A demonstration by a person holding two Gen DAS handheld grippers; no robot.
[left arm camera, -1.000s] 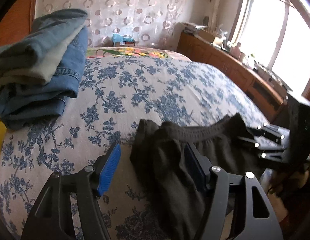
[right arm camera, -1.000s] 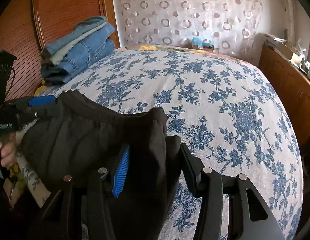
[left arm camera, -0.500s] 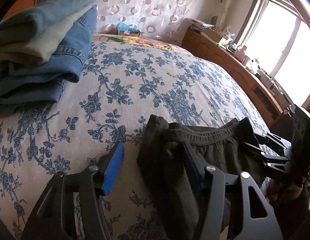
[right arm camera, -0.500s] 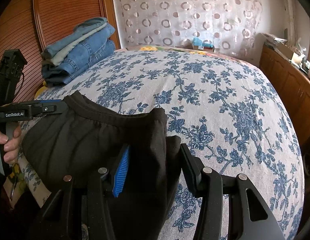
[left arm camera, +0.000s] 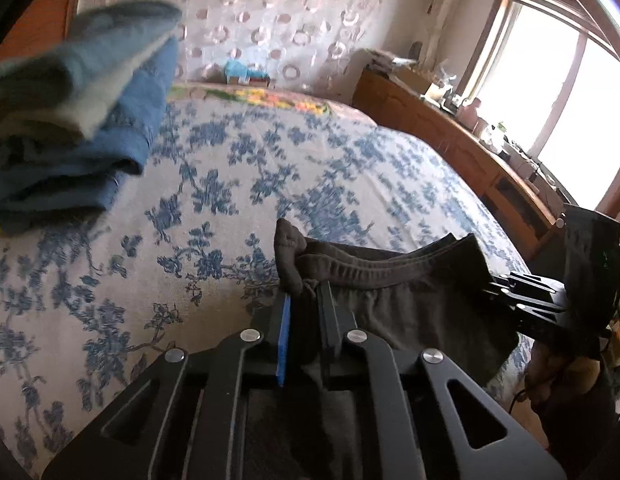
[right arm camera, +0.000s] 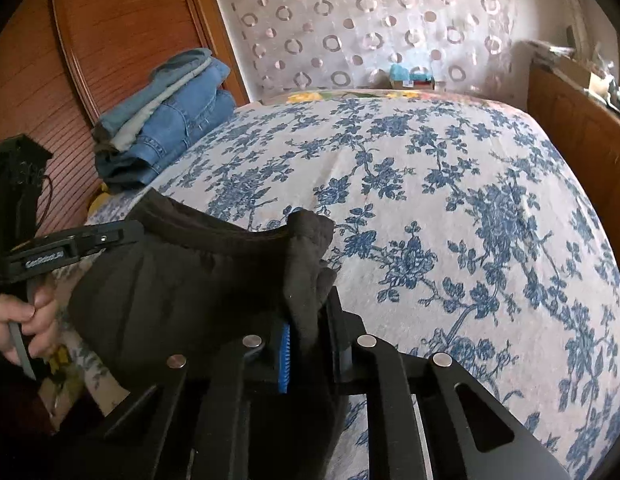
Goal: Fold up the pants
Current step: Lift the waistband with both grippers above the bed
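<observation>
The dark brown pants lie at the near edge of a bed, their gathered elastic waistband stretched in a sagging line between its two ends. Each end is bunched into a raised, crumpled tuft, while the rest of the soft fabric drops over the bed's edge out of sight.

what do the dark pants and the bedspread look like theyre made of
Pants: soft matte knit, maybe fleece or jersey, with a ribbed gathered waistband, bunching limply.
Bedspread: thin woven cloth, likely cotton, matte, with a printed blue floral pattern on off-white.
</observation>
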